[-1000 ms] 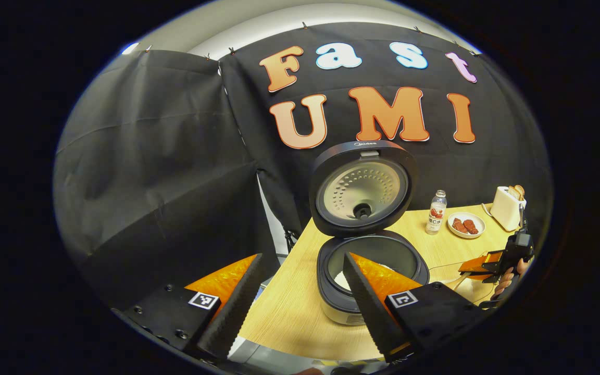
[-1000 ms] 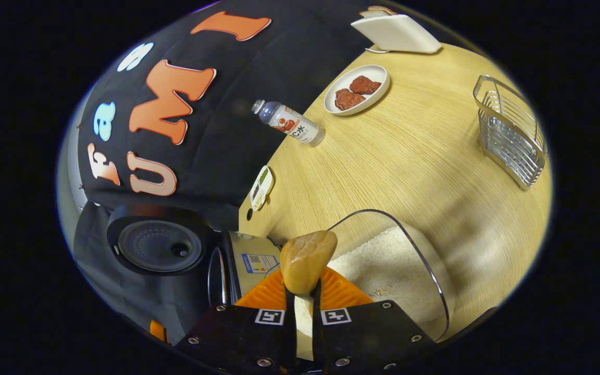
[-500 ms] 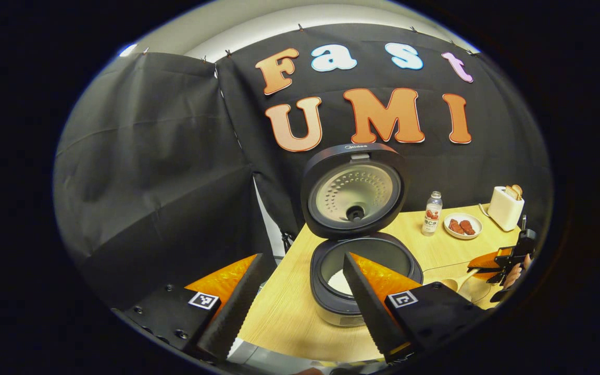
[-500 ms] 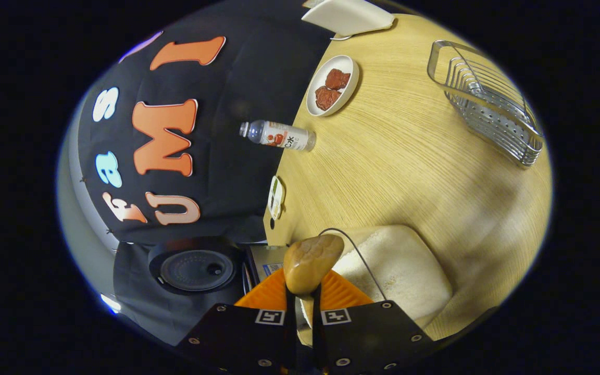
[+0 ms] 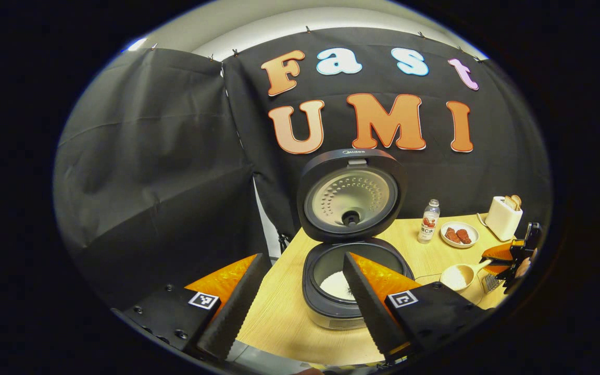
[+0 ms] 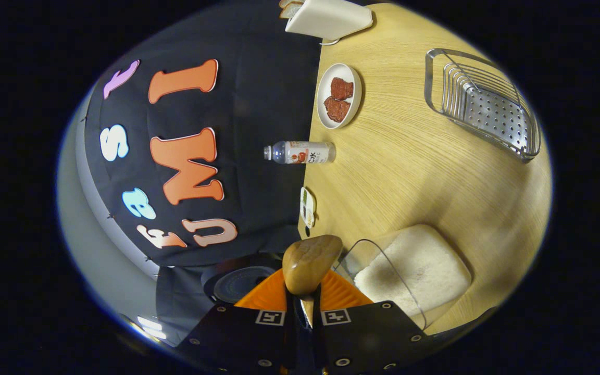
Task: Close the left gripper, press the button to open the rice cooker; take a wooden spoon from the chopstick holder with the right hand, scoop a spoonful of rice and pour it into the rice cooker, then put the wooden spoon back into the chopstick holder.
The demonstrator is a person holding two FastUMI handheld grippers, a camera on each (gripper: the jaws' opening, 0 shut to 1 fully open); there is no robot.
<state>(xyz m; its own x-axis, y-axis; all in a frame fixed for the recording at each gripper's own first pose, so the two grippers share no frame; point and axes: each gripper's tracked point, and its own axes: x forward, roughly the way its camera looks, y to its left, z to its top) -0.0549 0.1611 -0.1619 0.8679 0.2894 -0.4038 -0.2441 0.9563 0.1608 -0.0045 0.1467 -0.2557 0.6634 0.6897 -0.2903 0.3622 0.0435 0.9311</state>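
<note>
- So my right gripper (image 6: pixel 302 312) is clenched on the wooden spoon (image 5: pixel 461 275), full of rice.
- Rice cooker (image 5: pixel 349 284) open, rice inside.
- Left gripper (image 5: pixel 300 302) released.
- Bottle (image 5: pixel 427 221) nearby.

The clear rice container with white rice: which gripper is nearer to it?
Right. The right gripper, shut on the wooden spoon, is just beside the clear rice container. The left gripper is farther off, before the black rice cooker.

Left gripper view level, facing rice cooker (image 5: pixel 352 250), right gripper view rolled sideways above table (image 6: pixel 435 172), both showing bottle (image 5: pixel 427 221).
</note>
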